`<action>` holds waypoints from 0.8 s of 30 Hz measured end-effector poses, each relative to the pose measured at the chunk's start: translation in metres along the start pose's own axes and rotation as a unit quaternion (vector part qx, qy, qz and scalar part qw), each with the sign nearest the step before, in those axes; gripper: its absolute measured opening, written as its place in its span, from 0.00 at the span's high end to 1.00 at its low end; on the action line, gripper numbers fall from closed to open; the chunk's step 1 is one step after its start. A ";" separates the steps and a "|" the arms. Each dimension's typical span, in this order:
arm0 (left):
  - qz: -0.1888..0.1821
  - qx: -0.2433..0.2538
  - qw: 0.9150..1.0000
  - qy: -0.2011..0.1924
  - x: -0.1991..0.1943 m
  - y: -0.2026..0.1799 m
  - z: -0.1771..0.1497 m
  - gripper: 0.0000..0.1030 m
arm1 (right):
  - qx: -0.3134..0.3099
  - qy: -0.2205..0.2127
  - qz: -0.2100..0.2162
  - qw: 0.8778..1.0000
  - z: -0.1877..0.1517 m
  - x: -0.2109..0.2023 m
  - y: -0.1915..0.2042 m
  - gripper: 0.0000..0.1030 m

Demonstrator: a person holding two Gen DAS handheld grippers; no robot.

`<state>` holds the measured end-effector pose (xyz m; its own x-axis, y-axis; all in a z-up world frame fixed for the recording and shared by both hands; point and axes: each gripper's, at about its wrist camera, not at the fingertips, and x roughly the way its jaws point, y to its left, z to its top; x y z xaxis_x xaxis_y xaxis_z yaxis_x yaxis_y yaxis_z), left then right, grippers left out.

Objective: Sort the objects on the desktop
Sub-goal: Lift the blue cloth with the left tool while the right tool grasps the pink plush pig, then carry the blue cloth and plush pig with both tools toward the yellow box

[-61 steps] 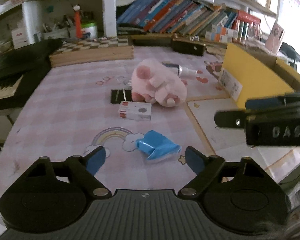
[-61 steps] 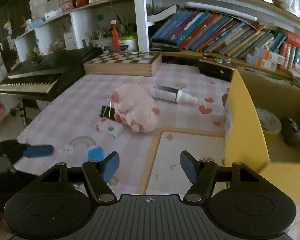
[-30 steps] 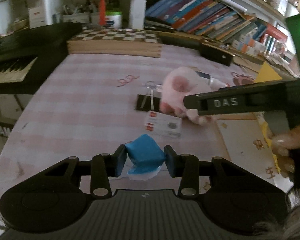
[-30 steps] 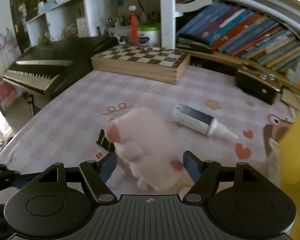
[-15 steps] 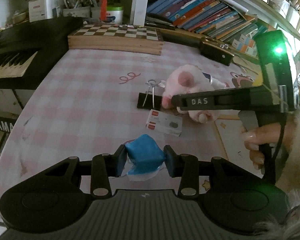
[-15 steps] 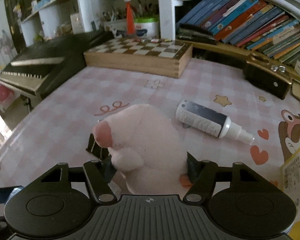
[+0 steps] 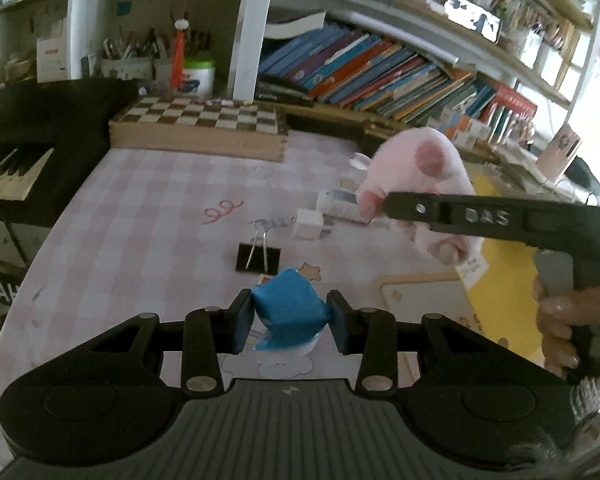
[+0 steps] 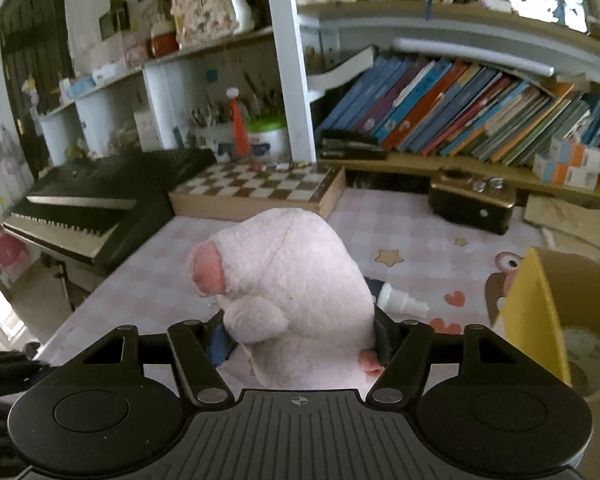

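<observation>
My left gripper (image 7: pixel 290 320) is shut on a crumpled blue packet (image 7: pixel 290 306), held just above the pink checked table (image 7: pixel 148 216). A pink plush pig (image 8: pixel 296 292) fills the gap of my right gripper (image 8: pixel 300 340), whose pads press its sides; the pig is off the table. In the left wrist view the same pig (image 7: pixel 420 168) hangs at the right, gripped by the black right gripper, with a hand (image 7: pixel 560 320) on its handle. A black binder clip (image 7: pixel 259 258), a small white box (image 7: pixel 310 224) and a spray bottle (image 8: pixel 400 300) lie on the table.
An open yellow cardboard box (image 8: pixel 532 312) with a tape roll (image 8: pixel 588 356) inside stands at the right. At the back are a chessboard box (image 8: pixel 260 188), a black case (image 8: pixel 472 204) and bookshelves. A black keyboard (image 8: pixel 88 204) borders the left edge.
The right gripper closed on the pink pig and lifted it off the table. The left gripper, which had closed on the blue packet, has risen with it.
</observation>
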<state>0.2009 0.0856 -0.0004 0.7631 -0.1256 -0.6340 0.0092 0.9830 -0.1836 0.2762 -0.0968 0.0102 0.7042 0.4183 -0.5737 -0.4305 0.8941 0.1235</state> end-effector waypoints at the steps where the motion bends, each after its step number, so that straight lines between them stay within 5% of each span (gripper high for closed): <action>1: -0.003 -0.001 1.000 -0.003 -0.003 0.000 -0.001 0.64 | 0.001 -0.002 0.000 1.000 0.000 -0.006 0.000 0.35; 24: -0.079 0.014 0.997 -0.023 -0.079 0.005 -0.045 0.65 | 0.026 0.057 -0.032 0.998 -0.081 -0.114 0.030 0.35</action>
<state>0.1113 0.0942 0.0152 0.7793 -0.2735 -0.5638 0.1495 0.9549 -0.2566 0.1370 -0.1309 0.0134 0.6592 0.3413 -0.6700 -0.3548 0.9268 0.1231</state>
